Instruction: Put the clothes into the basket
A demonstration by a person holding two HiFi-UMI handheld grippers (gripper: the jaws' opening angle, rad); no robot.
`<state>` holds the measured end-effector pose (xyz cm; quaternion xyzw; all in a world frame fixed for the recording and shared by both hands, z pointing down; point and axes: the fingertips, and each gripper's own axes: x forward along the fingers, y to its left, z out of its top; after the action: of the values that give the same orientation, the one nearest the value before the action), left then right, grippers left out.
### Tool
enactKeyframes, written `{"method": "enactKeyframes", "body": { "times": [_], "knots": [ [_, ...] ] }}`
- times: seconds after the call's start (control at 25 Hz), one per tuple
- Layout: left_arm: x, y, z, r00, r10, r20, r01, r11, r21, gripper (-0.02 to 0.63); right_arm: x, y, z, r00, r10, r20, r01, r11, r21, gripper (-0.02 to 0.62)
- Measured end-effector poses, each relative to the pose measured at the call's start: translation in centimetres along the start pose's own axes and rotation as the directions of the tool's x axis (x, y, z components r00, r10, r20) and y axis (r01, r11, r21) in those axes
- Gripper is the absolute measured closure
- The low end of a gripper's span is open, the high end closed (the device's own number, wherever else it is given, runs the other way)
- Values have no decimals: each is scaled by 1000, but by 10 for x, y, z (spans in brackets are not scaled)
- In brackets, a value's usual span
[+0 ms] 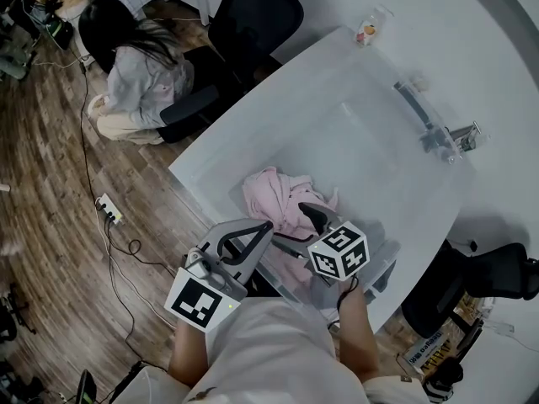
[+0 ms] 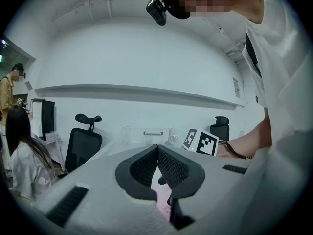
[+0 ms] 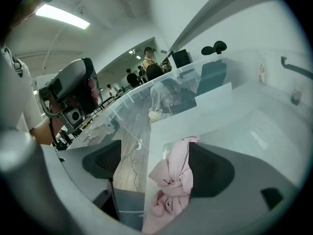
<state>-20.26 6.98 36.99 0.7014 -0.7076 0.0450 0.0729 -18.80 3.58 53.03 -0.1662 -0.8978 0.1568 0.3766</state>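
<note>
Pink garment [image 1: 282, 200]: soft cloth, matt, crumpled into loose folds and knots.

Surface [image 1: 370, 167]: white, smooth, with a faint sheen.

Floor [image 1: 50, 167]: wood-grain planks in brown and grey tones, low gloss.

Left gripper [image 2: 157, 148] and right gripper [image 3: 156, 165]: bodies of grey moulded plastic, matt, slightly grainy at close range.

Fingers [image 2: 173, 168]: faced with black pads, finely ribbed, matt, rubber-like in look.

Marker cube [image 1: 338, 252]: flat white faces carrying black printed squares, matt finish.
</note>
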Motion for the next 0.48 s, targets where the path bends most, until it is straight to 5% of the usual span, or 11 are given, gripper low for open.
{"method": "enactKeyframes", "body": {
  "times": [0.48],
  "knots": [
    [4,-7,0,1000,-11,-12,11,999,-36,600,-20,12,12,994,5,109,2,998,-62,163]
  ]
}}
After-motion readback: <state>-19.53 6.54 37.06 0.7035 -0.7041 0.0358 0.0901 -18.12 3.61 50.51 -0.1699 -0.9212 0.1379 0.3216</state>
